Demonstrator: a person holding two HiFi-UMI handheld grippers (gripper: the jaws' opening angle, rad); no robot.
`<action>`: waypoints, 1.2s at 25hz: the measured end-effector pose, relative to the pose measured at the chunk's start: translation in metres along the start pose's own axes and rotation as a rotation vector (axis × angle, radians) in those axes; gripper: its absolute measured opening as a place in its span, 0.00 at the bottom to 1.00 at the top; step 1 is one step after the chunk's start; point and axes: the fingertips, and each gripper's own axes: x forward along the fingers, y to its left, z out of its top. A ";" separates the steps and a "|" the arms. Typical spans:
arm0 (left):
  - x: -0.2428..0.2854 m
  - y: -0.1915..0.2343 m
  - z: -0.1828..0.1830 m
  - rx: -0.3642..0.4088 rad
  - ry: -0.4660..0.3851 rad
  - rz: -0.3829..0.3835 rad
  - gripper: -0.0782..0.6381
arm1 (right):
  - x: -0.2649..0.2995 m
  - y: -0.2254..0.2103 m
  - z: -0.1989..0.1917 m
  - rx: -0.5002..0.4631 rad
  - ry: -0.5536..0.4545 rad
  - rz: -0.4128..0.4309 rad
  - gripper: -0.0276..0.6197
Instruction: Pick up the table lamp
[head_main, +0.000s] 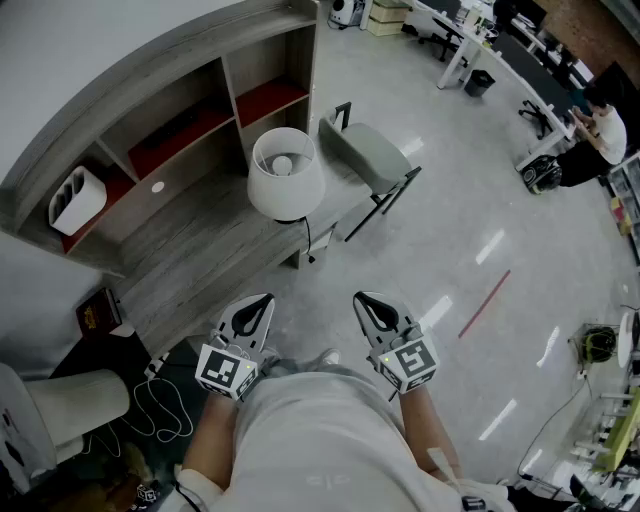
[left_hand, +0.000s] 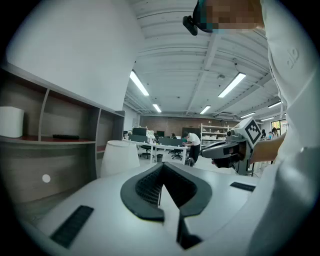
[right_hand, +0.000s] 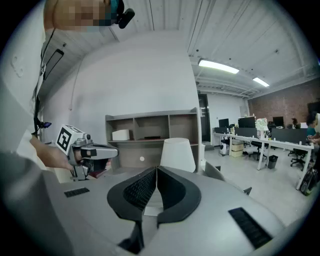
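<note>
Standing table lamp (head_main: 286, 175), well ahead of left gripper (head_main: 260, 303), right gripper (head_main: 366, 303).

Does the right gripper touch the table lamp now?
Apart. The head view shows a stretch of bare floor between the shut jaws of the right gripper and the table lamp on the desk.

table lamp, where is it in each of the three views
Head view: table lamp upper centre, its white shade seen from above.
Left gripper view: left of centre, just above the jaws.
Right gripper view: near centre, right above the jaws.
Shared landmark: the white box in the shelf unit behind the lamp.
</note>
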 end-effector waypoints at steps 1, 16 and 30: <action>0.003 -0.006 -0.001 -0.005 0.002 -0.003 0.13 | -0.007 -0.004 -0.002 0.000 0.001 -0.002 0.10; 0.062 -0.057 -0.005 0.006 0.067 0.070 0.13 | -0.066 -0.075 -0.017 0.087 -0.049 0.021 0.10; 0.120 -0.014 -0.018 0.013 0.100 0.078 0.13 | -0.016 -0.119 -0.033 0.145 -0.017 0.020 0.10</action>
